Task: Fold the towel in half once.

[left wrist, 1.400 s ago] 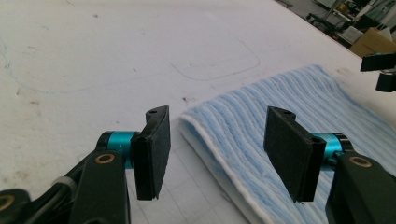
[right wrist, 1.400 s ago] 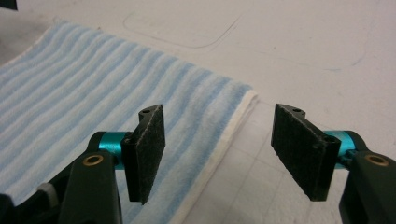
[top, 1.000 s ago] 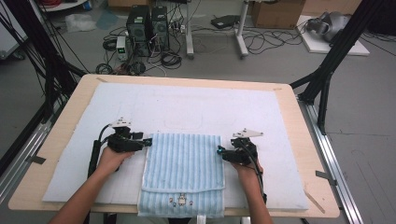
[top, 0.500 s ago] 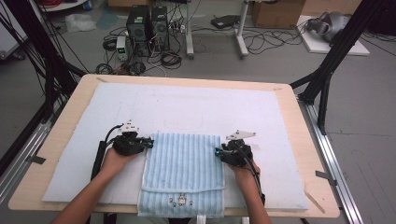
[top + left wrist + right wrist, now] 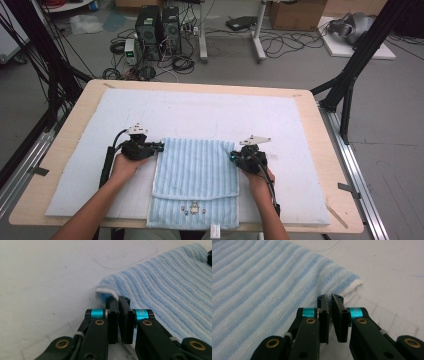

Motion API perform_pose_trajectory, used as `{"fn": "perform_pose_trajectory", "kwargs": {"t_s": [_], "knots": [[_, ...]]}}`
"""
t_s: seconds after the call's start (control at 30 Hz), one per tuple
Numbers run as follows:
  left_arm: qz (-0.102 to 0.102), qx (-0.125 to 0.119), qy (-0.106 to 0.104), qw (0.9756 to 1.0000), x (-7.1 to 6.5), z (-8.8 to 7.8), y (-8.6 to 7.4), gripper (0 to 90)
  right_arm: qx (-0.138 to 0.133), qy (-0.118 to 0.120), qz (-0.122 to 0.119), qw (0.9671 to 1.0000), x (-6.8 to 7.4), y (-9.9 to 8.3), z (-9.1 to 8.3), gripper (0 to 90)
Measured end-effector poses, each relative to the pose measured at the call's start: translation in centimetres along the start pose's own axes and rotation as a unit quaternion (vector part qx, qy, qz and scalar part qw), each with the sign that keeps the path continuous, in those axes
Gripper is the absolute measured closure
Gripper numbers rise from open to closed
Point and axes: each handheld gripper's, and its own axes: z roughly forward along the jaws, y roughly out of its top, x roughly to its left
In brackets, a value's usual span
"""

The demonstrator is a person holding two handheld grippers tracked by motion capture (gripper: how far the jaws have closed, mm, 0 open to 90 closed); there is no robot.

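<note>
A light blue striped towel (image 5: 195, 170) lies on the mat, its near part folded over. My left gripper (image 5: 159, 146) is at the towel's far left corner. In the left gripper view its jaws (image 5: 118, 300) have just been closing and now pinch the white-hemmed edge of the towel (image 5: 162, 290). My right gripper (image 5: 233, 156) is at the far right corner. Its jaws (image 5: 329, 298) have also just been closing and are shut on the towel's (image 5: 262, 290) edge beside the hem. Both corners still lie flat on the mat.
A white padded mat (image 5: 200, 112) covers most of the wooden table (image 5: 75, 115). The towel's near end reaches the table's front edge. Black frame legs (image 5: 350, 75) stand at both sides. Computers and cables (image 5: 160, 30) sit on the floor beyond.
Both pairs of jaws have gone from open to closed on the towel's far corners. The hands have hardly shifted, and the towel lies as before.
</note>
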Motion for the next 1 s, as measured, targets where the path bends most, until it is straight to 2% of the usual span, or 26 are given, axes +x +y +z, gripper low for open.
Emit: {"fn": "perform_pose_trajectory", "kwargs": {"t_s": [0.1, 0.27, 0.37, 0.43, 0.57, 0.7, 0.73, 0.77, 0.8, 0.83, 0.9, 1.0], "knots": [[0.003, -0.017, 0.002, 0.9998, 0.4, 0.3, 1.1, 86.3, -0.009, -0.010, 0.003, 0.9999, -0.4, 0.5, 0.3, 84.3], [-0.004, -0.011, 0.014, 0.9998, 1.4, 1.7, 2.6, 86.5, -0.016, -0.027, 0.023, 0.9992, -1.5, 1.6, 1.2, 84.3], [-0.013, -0.024, 0.025, 0.9993, 1.9, 2.2, 3.4, 86.5, -0.018, -0.039, 0.022, 0.9988, -2.1, 2.7, 2.0, 84.4], [-0.012, -0.018, 0.029, 0.9993, 2.2, 2.5, 4.1, 86.5, -0.021, -0.047, 0.022, 0.9984, -2.4, 3.5, 2.2, 84.5], [-0.006, -0.031, 0.040, 0.9987, 2.7, 3.2, 5.3, 86.5, -0.027, -0.063, 0.027, 0.9973, -3.1, 5.0, 2.6, 84.5], [-0.005, -0.045, 0.053, 0.9976, 2.9, 3.8, 5.6, 85.3, -0.031, -0.086, 0.026, 0.9954, -3.4, 5.5, 3.2, 84.3], [-0.005, -0.042, 0.057, 0.9975, 2.9, 3.8, 5.5, 80.2, -0.026, -0.090, 0.031, 0.9951, -3.5, 5.5, 3.4, 83.5], [-0.014, -0.039, 0.056, 0.9976, 2.9, 3.8, 5.5, 72.4, -0.022, -0.092, 0.036, 0.9949, -3.7, 5.3, 3.6, 79.1], [-0.020, -0.035, 0.053, 0.9978, 3.1, 3.7, 5.4, 65.7, -0.020, -0.093, 0.047, 0.9943, -3.8, 5.2, 3.6, 72.2], [-0.018, -0.033, 0.051, 0.9980, 3.1, 3.5, 5.4, 62.1, -0.027, -0.089, 0.060, 0.9938, -4.0, 5.0, 3.5, 65.7], [-0.022, -0.039, 0.051, 0.9977, 3.3, 3.2, 5.2, 55.9, -0.032, -0.086, 0.068, 0.9935, -4.2, 4.7, 3.1, 61.2], [-0.046, -0.050, 0.033, 0.9971, 3.6, 2.7, 4.8, 44.8, -0.045, -0.082, 0.076, 0.9927, -4.5, 4.5, 2.3, 56.6]]}}
